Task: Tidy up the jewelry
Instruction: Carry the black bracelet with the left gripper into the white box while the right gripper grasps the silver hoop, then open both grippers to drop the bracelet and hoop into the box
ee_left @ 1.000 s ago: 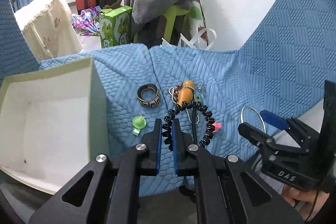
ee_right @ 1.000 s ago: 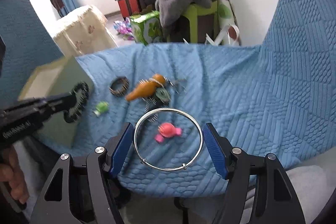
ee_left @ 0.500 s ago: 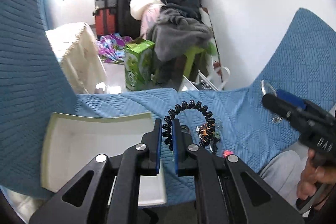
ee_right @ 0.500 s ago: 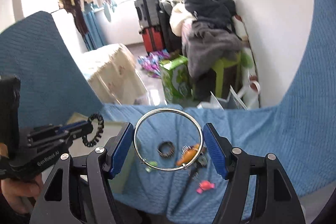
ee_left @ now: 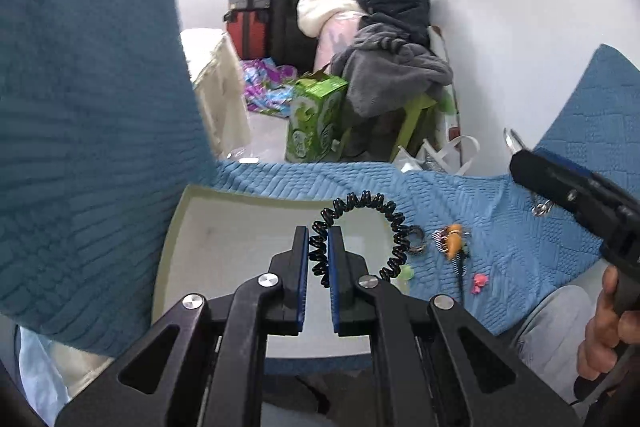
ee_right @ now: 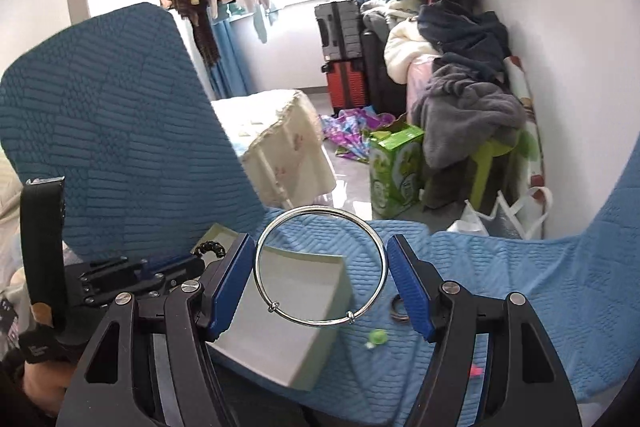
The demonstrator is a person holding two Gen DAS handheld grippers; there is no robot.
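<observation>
Past my jaws I see a blue quilted cover [ee_right: 500,267] spread below them and rising on both sides. Beyond their tips stands a green carton [ee_right: 394,169], with a grey blanket [ee_right: 468,111] heaped on a lime stool [ee_right: 494,163] to its right. Further off, a red suitcase [ee_right: 346,85] beneath a black suitcase [ee_right: 340,29].

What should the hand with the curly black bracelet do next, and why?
Probably lower the left gripper a little toward the white box and then let go. Its jaws are pinched on the black coil bracelet, which hangs above the box's open inside, so a short drop should land it there.
</observation>
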